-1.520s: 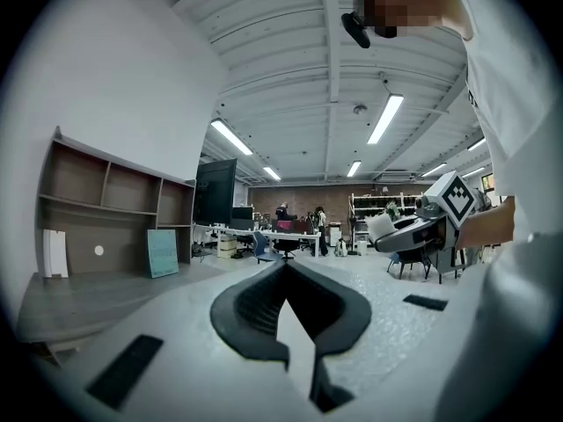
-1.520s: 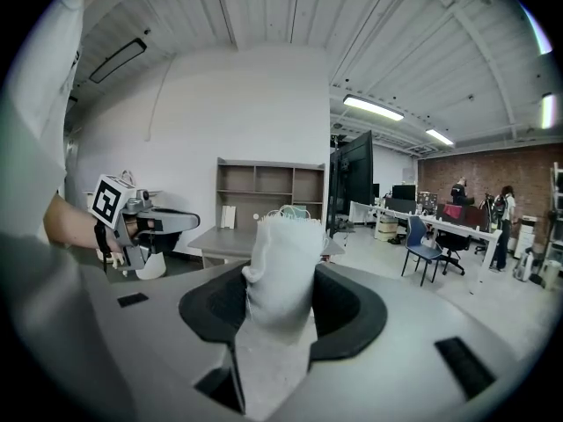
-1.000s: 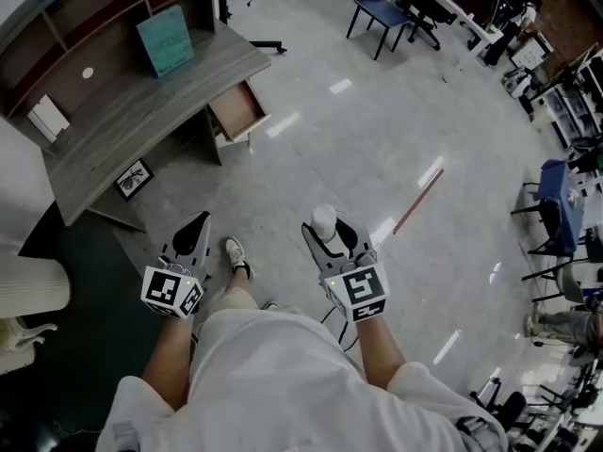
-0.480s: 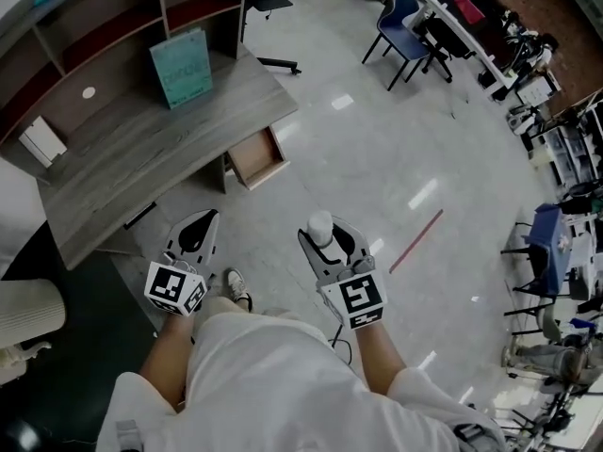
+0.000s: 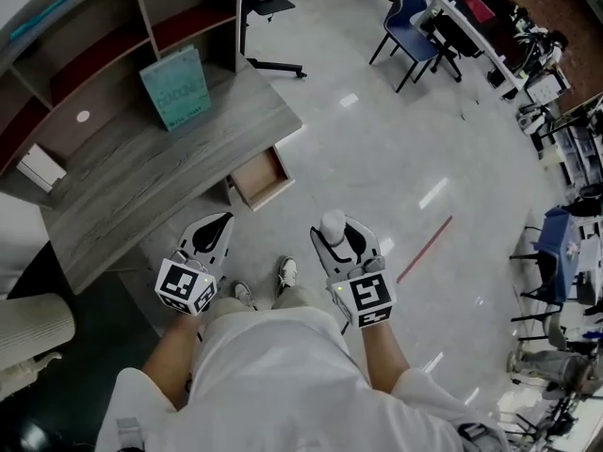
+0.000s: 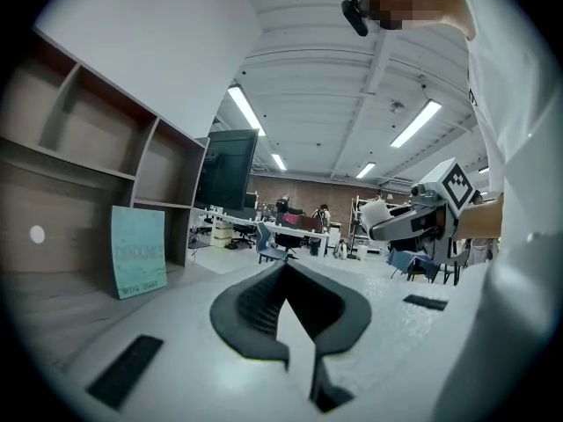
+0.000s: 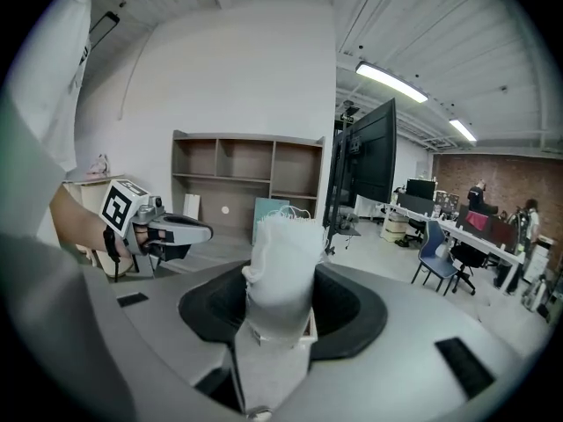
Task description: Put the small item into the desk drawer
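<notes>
My right gripper [image 5: 333,235] is shut on the small item [image 5: 332,222], a white wad that stands upright between the jaws [image 7: 281,262]. It hangs over the floor, right of the desk drawer [image 5: 262,179], which is pulled open and shows a bare brown bottom. The drawer sits under the front edge of the grey wooden desk [image 5: 141,163]. Close to the desk's corner, my left gripper [image 5: 215,226] is shut with nothing in it. In the left gripper view the right gripper [image 6: 413,220] and its white item [image 6: 375,214] show at the right.
A teal book [image 5: 176,87] leans upright on the desk against the shelf unit [image 5: 113,26]. A dark monitor [image 7: 369,161] stands right of the shelves. Blue chairs [image 5: 407,17] and work tables lie far across the floor. A red strip [image 5: 426,249] marks the floor at the right.
The desk and open drawer have come closer to both grippers as the person steps forward. Both grippers keep their pose, and the white item stays in the right one.
</notes>
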